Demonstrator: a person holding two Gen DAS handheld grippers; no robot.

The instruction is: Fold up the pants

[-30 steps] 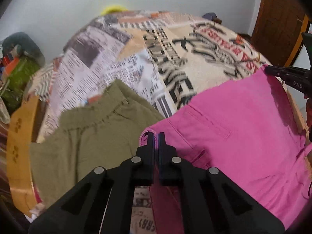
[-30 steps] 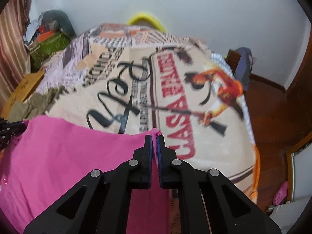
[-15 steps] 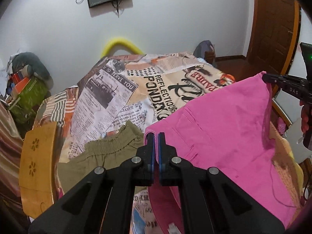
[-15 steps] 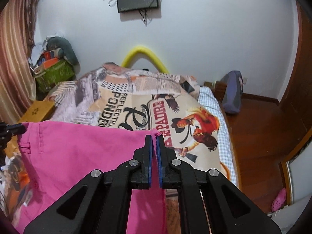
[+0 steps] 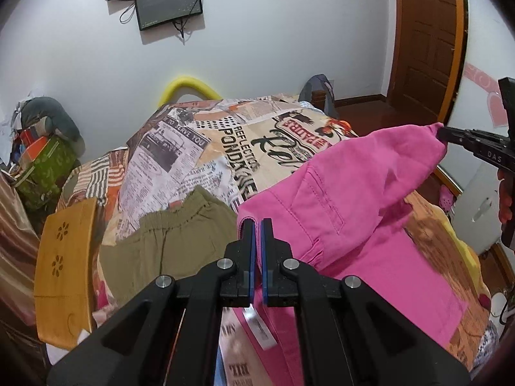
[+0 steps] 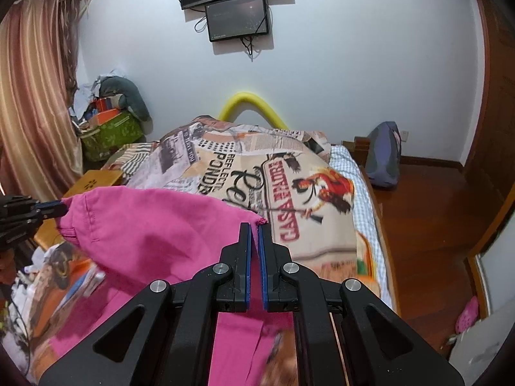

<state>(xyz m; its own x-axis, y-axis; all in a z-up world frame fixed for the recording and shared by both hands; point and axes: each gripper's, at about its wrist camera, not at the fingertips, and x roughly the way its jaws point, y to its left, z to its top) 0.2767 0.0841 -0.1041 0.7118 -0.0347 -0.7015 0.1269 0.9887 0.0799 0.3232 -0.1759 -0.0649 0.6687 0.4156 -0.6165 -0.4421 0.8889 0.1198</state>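
The pink pants (image 5: 347,212) are suspended above the bed (image 5: 225,148), held by the waistband at two corners, with the remainder of the fabric hanging down toward the near edge of the bed. The band sags in a shallow curve between the two grip points; a stitched pocket outline faces the left wrist camera. The left gripper (image 5: 257,225) has its fingers nearly closed, clamping one corner of the waistband between the blue pads, and a white label hangs below it. The right gripper (image 6: 254,228) is likewise nearly closed on the opposite corner, with a small tuft of pink fabric protruding past its fingertips. In the left wrist view the right gripper appears at the right edge, pinching the far corner; in the right wrist view the left gripper appears at the left edge, doing the same. Olive-green shorts (image 5: 167,241) with an elastic waist lie on the bed just beside the left-hand portion of the pink pants. The bed is covered by a newspaper-print bedspread (image 6: 267,167). A wooden board (image 5: 64,267) with flower cut-outs stands at the bed's left side. Two dark screens (image 6: 235,3) are mounted on the white wall beyond the bed.
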